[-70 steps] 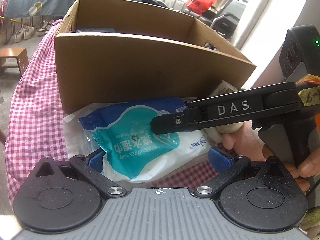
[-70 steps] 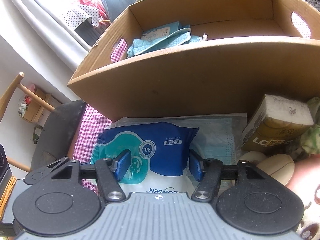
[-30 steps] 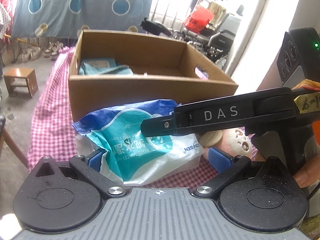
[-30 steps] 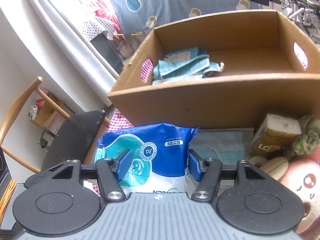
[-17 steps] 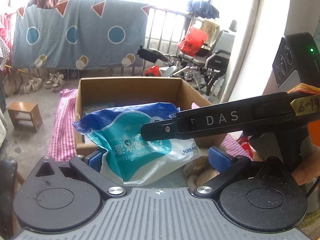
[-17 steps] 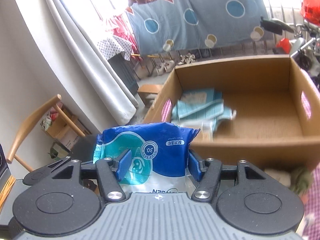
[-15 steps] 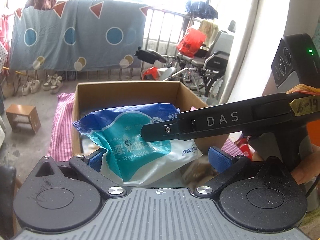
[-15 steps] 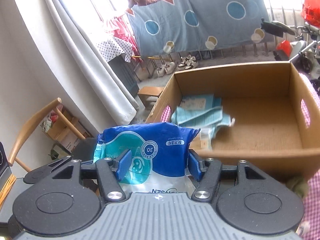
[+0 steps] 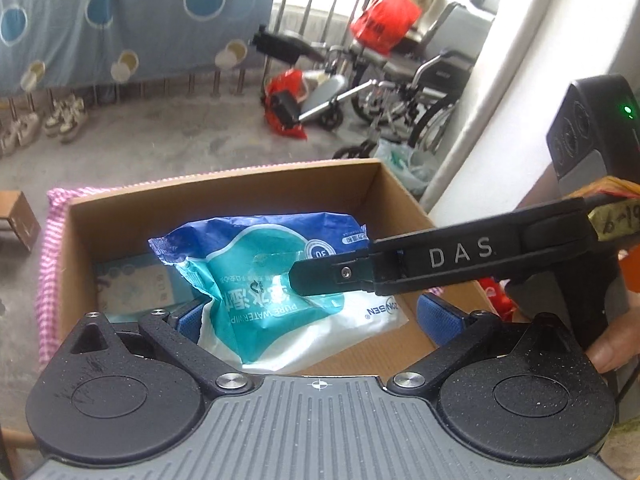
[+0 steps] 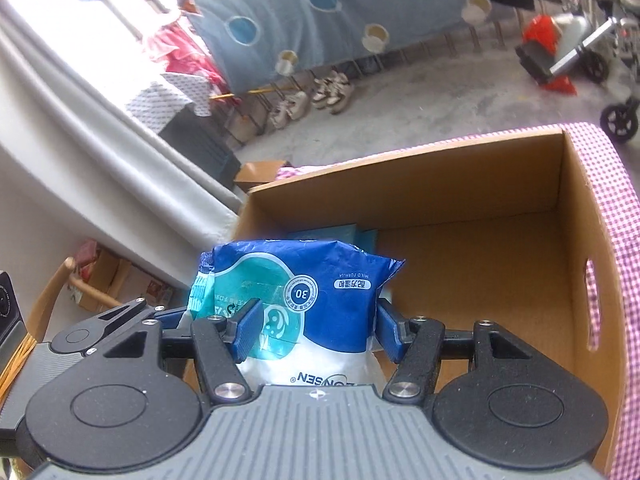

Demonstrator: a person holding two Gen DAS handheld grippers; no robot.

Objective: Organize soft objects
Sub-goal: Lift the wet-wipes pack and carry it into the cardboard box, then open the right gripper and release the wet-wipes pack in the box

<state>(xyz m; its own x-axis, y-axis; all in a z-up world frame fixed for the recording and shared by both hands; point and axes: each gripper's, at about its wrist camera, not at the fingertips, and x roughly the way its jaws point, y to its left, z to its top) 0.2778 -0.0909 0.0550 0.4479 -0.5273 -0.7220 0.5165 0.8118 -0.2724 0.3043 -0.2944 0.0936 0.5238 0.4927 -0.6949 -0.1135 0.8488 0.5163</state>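
A blue, teal and white pack of wet wipes (image 10: 308,304) is clamped between the blue pads of my right gripper (image 10: 314,330) and hangs over the open cardboard box (image 10: 480,240). The same pack (image 9: 272,288) shows in the left wrist view, with the right gripper's black finger marked DAS (image 9: 440,260) across it. My left gripper (image 9: 312,320) is wide open around the pack's lower part; only its left pad touches it. A light blue packet (image 9: 136,284) lies in the box's far left corner.
The box stands on a pink checked cloth (image 10: 616,216). The box floor to the right (image 10: 480,280) is bare cardboard. Beyond are a blue hanging sheet (image 9: 100,16), shoes, a wheelchair (image 9: 420,92) and a wooden chair (image 10: 60,292).
Both grippers have lifted the wipes pack from the table in front of the box, moved it forward over the box opening, and tilted down to look into the box.
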